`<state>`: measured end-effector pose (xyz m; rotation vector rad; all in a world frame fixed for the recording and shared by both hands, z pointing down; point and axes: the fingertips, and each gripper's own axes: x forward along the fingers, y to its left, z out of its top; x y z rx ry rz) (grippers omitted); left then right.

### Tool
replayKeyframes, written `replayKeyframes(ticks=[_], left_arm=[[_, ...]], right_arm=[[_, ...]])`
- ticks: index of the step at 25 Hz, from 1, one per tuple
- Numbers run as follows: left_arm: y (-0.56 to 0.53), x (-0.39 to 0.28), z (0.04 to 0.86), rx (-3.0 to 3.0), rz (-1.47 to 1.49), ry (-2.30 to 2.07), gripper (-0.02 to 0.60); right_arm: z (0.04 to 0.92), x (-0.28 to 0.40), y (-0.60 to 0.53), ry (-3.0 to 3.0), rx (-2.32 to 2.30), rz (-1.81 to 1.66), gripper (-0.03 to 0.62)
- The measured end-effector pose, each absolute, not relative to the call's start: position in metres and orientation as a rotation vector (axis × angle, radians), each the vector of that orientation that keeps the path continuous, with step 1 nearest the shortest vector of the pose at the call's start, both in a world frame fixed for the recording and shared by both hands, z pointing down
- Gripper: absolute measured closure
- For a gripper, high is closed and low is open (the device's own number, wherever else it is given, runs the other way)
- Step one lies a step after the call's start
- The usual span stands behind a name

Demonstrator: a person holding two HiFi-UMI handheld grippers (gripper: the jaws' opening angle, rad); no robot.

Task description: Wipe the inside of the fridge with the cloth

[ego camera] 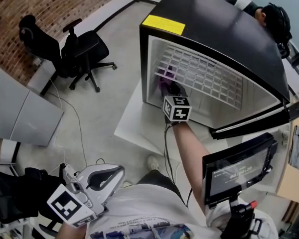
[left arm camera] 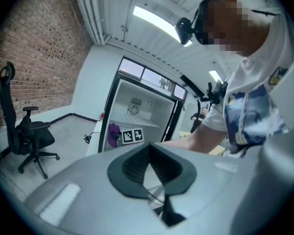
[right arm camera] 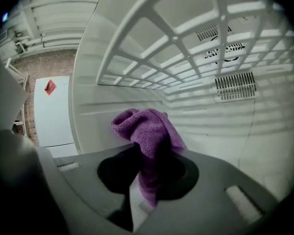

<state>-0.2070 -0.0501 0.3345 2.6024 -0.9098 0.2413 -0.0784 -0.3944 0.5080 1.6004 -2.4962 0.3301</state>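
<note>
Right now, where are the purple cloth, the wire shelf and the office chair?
purple cloth (right arm camera: 144, 129), right gripper view, on its bunched top.
wire shelf (ego camera: 202, 73), head view, on the middle of the grid.
office chair (ego camera: 85, 46), head view, on the seat.

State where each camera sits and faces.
Head view: on the person's head, facing steeply down at the open fridge; left tool, right tool, forearm show.
Left gripper view: on the left tool, held low, facing the fridge front; shut jaws, forearm show.
Right gripper view: inside the fridge, facing its back wall and shelf; jaws clamp the cloth.
Shared: all three show the cloth.
</note>
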Motion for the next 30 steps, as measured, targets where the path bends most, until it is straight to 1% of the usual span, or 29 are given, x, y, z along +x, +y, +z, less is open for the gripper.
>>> replayKeyframes(ticks=[16, 23, 30], left_arm=[[0.002, -0.231, 0.336, 2.618, 0.267, -0.875, 0.577], [0.019, -0.24, 0.336, 2.638, 0.255, -0.823, 0.577], [0.027, -0.24, 0.34, 2.666, 0.219, -0.737, 0.577]], right_arm=[[0.521, -0.117, -0.327, -2.524, 1.584, 0.416, 0.514], [0.518, -0.117, -0.301, -2.5, 1.596, 0.383, 0.514], [0.503, -0.093, -0.27, -2.445, 1.669, 0.314, 0.514]])
